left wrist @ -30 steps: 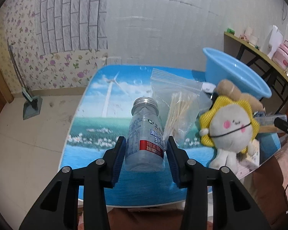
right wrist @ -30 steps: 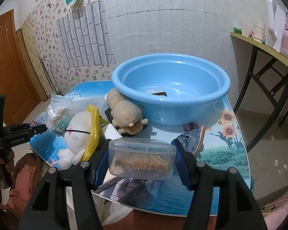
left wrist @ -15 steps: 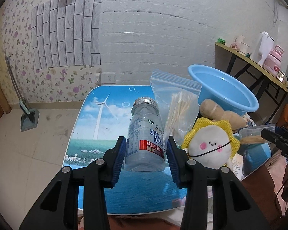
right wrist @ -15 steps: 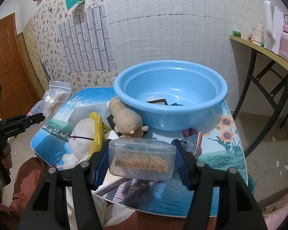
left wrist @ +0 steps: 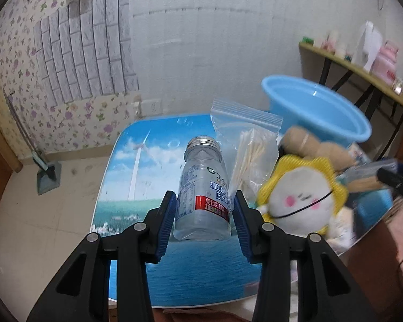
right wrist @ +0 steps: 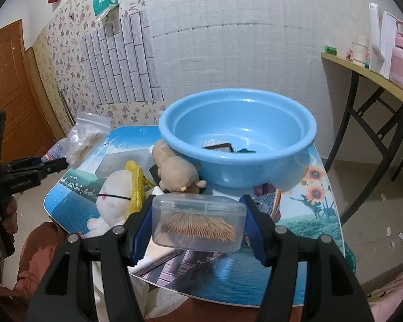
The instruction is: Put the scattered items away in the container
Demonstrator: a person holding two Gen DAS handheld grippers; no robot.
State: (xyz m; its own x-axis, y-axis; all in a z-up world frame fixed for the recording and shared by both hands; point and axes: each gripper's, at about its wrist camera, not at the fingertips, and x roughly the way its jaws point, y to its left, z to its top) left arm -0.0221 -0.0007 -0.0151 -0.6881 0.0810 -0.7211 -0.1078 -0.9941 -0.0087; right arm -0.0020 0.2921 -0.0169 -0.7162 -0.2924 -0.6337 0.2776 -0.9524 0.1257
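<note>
While clamped in left hand-held gripper (left wrist: 202,209), bottle (left wrist: 202,190), bag (left wrist: 248,155) pinched alongside

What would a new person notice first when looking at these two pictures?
Probably the two loaded grippers: the left gripper holds a clear bottle together with a zip bag of cotton swabs, and the right gripper clamps a clear toothpick box. Behind the box, the big blue basin stands on the picture-printed table, with two plush toys at its left.
</note>
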